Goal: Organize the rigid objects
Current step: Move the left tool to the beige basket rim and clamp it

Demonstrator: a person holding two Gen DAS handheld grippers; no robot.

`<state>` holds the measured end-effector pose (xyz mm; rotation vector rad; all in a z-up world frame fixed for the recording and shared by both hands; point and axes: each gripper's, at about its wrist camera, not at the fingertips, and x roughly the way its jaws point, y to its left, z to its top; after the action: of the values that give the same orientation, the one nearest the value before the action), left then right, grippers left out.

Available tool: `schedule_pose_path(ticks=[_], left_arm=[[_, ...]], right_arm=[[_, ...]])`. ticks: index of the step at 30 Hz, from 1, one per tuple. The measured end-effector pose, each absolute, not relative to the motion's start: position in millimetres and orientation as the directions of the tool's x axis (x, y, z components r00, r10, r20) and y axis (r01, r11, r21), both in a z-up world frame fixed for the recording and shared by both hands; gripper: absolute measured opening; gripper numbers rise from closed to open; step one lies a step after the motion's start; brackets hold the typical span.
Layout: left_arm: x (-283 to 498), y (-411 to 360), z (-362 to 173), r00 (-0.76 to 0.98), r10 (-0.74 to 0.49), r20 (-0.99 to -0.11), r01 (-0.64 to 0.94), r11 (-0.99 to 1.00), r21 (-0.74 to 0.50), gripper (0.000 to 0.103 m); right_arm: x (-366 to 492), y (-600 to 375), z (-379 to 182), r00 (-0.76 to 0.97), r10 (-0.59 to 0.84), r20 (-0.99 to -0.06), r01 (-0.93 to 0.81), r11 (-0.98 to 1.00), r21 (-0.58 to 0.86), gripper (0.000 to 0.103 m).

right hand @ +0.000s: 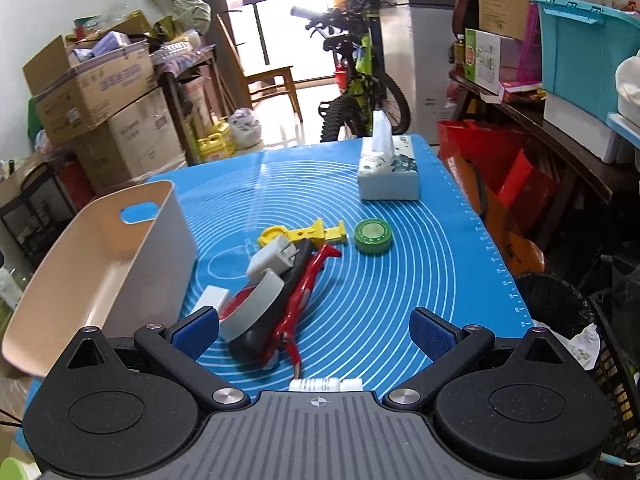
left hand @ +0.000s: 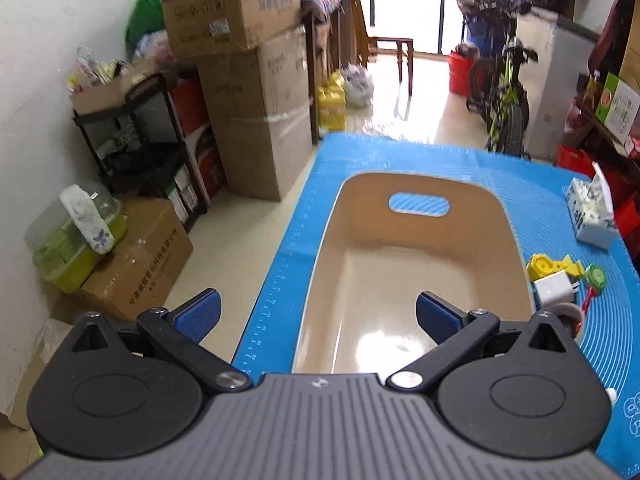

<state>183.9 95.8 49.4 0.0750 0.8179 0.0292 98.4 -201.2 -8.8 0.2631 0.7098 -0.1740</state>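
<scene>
While your left gripper hangs spread over the smooth beige plastic bin, your right gripper gapes, holding nothing, above jumbled hard objects: white charger, red pliers, round green tin, on the ringed blue mat.

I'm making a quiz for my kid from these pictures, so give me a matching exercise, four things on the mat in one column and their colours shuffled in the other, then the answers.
Things:
1. Storage bin
2. Round tin
3. Tissue box
4. Plastic clip by the charger

Colours:
A. Yellow
B. White with a green print
C. Beige
D. Green

Pairs: 1-C, 2-D, 3-B, 4-A
</scene>
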Motion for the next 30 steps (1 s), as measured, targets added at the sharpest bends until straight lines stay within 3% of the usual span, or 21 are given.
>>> schedule_pose_path(ticks=[7, 11, 16, 18, 22, 26, 30], left_arm=[[204.9, 117.5, 7.0, 0.583, 0.068, -0.81, -0.022, 0.997, 0.068, 0.102], [215.2, 125.9, -6.5, 0.523, 0.049, -0.851, -0.015, 0.999, 0.049, 0.086], [225.3, 130.7, -13.5, 0.506, 0.025, -0.862, 0.003, 1.0, 0.031, 0.083], [225.4, 132.1, -14.4, 0.512, -0.005, -0.859, 0.013, 1.0, 0.003, 0.076], [228.5, 129.4, -21.6, 0.499, -0.046, -0.866, 0.053, 0.998, -0.023, 0.073], [233.6, 131.6, -30.3, 0.464, -0.055, -0.884, 0.06, 0.998, -0.031, 0.048], [234.7, 135.0, -26.5, 0.464, -0.047, -0.885, 0.054, 0.998, -0.025, 0.03]], right_arm=[[111.0, -184.4, -30.5, 0.706, -0.088, -0.702, 0.233, 0.966, 0.113, 0.101], [116.8, -186.5, -44.7, 0.676, -0.099, -0.73, 0.259, 0.96, 0.109, 0.101], [126.8, -184.8, -62.9, 0.63, -0.108, -0.769, 0.267, 0.96, 0.083, 0.101], [128.0, -183.5, -67.7, 0.617, -0.101, -0.781, 0.261, 0.962, 0.082, 0.101], [130.8, -186.0, -74.3, 0.595, -0.078, -0.8, 0.262, 0.96, 0.101, 0.101], [135.9, -186.8, -82.5, 0.562, -0.042, -0.826, 0.249, 0.961, 0.121, 0.101], [141.9, -181.7, -90.6, 0.517, -0.046, -0.854, 0.241, 0.966, 0.094, 0.101]])
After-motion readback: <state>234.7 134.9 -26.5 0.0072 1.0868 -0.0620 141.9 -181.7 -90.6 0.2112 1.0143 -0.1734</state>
